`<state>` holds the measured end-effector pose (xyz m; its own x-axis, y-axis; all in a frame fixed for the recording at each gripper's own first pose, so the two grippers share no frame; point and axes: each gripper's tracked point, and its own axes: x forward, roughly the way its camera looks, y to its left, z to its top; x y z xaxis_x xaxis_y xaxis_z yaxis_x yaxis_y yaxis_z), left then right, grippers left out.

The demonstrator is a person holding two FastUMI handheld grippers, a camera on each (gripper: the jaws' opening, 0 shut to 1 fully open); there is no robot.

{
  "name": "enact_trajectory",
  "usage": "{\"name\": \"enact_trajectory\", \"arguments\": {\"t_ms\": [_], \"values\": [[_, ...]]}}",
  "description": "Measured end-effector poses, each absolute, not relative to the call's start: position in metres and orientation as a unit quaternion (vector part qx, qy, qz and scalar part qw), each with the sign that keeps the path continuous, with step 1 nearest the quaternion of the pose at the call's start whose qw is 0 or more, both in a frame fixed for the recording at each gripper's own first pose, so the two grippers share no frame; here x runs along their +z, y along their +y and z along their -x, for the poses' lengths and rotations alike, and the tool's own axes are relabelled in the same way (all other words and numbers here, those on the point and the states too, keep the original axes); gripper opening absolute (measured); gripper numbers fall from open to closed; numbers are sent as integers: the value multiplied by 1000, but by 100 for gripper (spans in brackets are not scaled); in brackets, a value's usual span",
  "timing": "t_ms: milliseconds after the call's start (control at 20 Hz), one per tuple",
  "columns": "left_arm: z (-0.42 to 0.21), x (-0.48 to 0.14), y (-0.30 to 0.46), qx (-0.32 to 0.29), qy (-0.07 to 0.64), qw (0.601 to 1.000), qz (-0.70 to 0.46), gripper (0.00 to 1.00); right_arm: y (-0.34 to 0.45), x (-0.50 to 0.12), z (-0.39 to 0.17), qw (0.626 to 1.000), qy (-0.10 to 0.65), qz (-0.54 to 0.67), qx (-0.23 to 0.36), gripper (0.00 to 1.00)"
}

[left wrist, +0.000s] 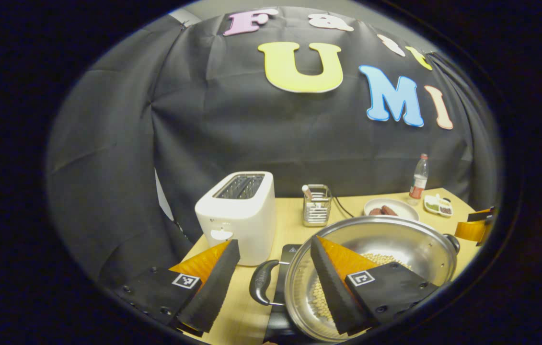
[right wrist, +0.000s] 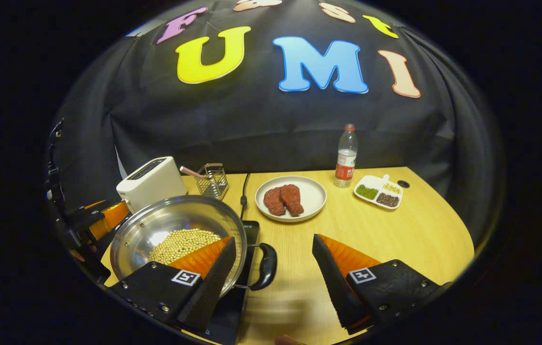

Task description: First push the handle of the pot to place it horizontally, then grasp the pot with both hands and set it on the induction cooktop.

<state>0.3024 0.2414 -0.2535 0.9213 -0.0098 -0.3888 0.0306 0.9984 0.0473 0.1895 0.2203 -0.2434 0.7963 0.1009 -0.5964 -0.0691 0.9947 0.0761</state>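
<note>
Your pot (left wrist: 376, 268) already sits over the induction cooktop (right wrist: 247, 268) with both side handles lying level, so the push and the carry look done and only backing your hands away seems left. Your left gripper (left wrist: 271, 282) stands wide open around the left handle (left wrist: 262, 282), and your right gripper (right wrist: 273, 273) is spread wide about the right handle (right wrist: 267, 266), neither pinching. Inside the pot lies a heap of pale beans (right wrist: 182, 243); behind, a plate (right wrist: 311, 191) carries two pieces of meat (right wrist: 284, 200).
</note>
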Motion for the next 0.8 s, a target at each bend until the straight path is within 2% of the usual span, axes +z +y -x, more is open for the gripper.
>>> {"name": "enact_trajectory", "arguments": {"t_ms": [350, 450, 500, 550, 600, 650, 700, 800], "values": [[-244, -143, 167, -8, 104, 994, -15, 92, 134, -178, -159, 970, 237, -1, 48, 96], [-223, -114, 138, -10, 81, 997, -10, 99, 109, -161, -143, 975, 217, 5, 52, 96], [-211, -104, 125, -9, 72, 997, -11, 96, 96, -153, -135, 977, 208, 5, 54, 96], [-198, -92, 111, -9, 65, 998, -12, 99, 84, -146, -127, 978, 199, 4, 57, 96], [-184, -82, 96, -10, 57, 998, -12, 92, 71, -138, -120, 980, 191, 4, 59, 96], [-170, -75, 80, -11, 51, 999, -12, 92, 58, -133, -110, 981, 186, 3, 60, 96], [-156, -68, 65, -14, 46, 999, -13, 99, 46, -126, -100, 982, 180, -1, 61, 96], [-127, -54, 38, -22, 35, 999, -17, 99, 21, -110, -84, 984, 164, -6, 61, 96]]}}
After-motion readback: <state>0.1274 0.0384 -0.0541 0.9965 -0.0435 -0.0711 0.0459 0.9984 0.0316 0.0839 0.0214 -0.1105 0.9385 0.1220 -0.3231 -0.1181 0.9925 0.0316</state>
